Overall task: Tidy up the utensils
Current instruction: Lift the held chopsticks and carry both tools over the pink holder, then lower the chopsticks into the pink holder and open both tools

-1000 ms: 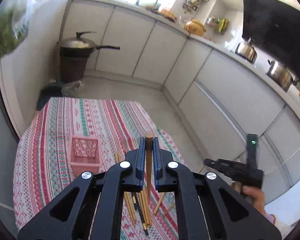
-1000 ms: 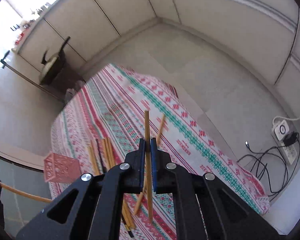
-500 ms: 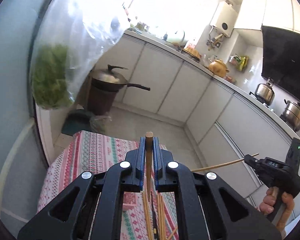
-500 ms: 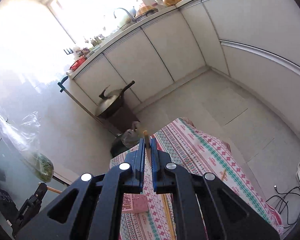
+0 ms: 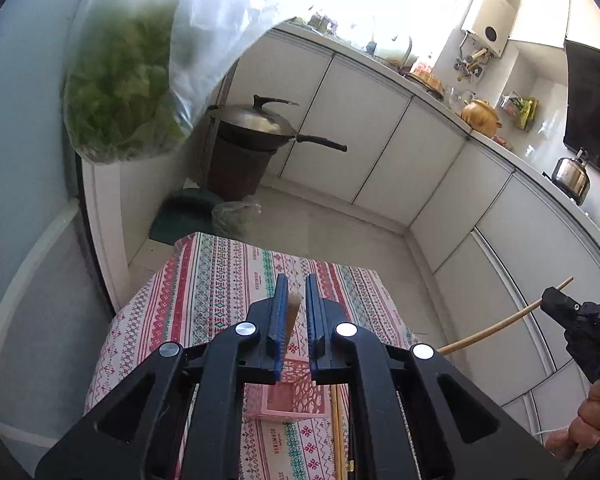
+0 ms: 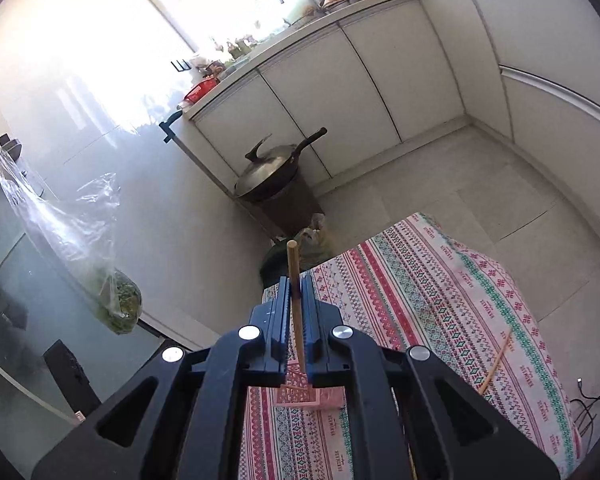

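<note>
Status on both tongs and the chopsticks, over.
Left tongs parted, chopstick loose between them. Right tongs shut on second chopstick. Pink basket below, nothing blocking.

The word "HANDMADE" is printed repeatedly in small red letters along the pale stripes of the tablecloth; smaller print beneath is illegible.

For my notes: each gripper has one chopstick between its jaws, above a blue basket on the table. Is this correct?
Not quite: the basket is pink, as both wrist views show. The left gripper, whose jaws have just been opening, and the right gripper each have one chopstick between the jaws.
</note>
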A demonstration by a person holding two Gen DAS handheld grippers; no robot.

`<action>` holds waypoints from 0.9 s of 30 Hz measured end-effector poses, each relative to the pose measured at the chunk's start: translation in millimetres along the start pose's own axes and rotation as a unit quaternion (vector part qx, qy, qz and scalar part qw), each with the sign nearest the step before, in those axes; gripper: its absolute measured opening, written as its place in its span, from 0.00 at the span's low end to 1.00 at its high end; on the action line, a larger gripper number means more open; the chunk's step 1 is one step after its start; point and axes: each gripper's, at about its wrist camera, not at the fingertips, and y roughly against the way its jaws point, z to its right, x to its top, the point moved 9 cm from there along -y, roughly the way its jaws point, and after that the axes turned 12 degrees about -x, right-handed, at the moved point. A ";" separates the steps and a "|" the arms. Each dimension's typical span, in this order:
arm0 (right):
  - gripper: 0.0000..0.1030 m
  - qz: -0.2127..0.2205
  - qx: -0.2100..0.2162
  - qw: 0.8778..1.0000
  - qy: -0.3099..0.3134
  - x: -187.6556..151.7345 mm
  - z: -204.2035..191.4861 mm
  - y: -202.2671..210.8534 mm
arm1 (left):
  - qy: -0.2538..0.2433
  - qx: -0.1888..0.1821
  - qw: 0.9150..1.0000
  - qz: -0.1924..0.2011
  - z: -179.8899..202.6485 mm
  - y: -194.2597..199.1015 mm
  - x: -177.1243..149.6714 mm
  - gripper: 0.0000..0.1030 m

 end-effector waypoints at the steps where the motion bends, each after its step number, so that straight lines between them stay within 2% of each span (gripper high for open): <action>1: 0.06 -0.004 0.000 1.000 0.004 -2.9 -4.0 -3.2 | 0.000 0.005 1.000 -0.002 -0.7 -1.3 -1.2 0.13; 4: 0.06 -0.013 -0.001 1.000 0.014 -10.0 -14.2 -13.3 | 0.008 0.003 1.000 0.024 -2.5 13.6 4.3 0.27; 6: 0.06 -0.018 -0.002 1.000 0.018 -14.7 -18.7 -20.8 | 0.012 0.006 0.999 0.051 -4.8 28.8 11.7 0.43; 8: 0.06 -0.026 -0.005 0.999 0.021 -19.5 -22.8 -29.8 | 0.011 0.012 0.997 0.071 -5.9 40.2 16.4 0.48; 11: 0.06 -0.041 -0.013 0.999 0.025 -28.8 -26.9 -46.6 | 0.004 0.017 0.997 0.077 -6.9 47.0 18.0 0.48; 22: 0.06 -0.077 -0.033 0.996 0.034 -56.3 -35.9 -94.2 | 0.019 0.022 0.998 0.049 -16.6 30.4 9.8 0.49; 25: 0.10 -0.076 -0.039 0.996 0.034 -59.2 -35.2 -101.8 | 0.015 0.025 0.999 0.042 -15.3 26.5 6.9 0.49; 27: 0.18 -0.070 -0.043 0.996 0.036 -58.6 -33.7 -100.7 | 0.009 0.029 0.999 0.040 -13.6 25.5 5.1 0.49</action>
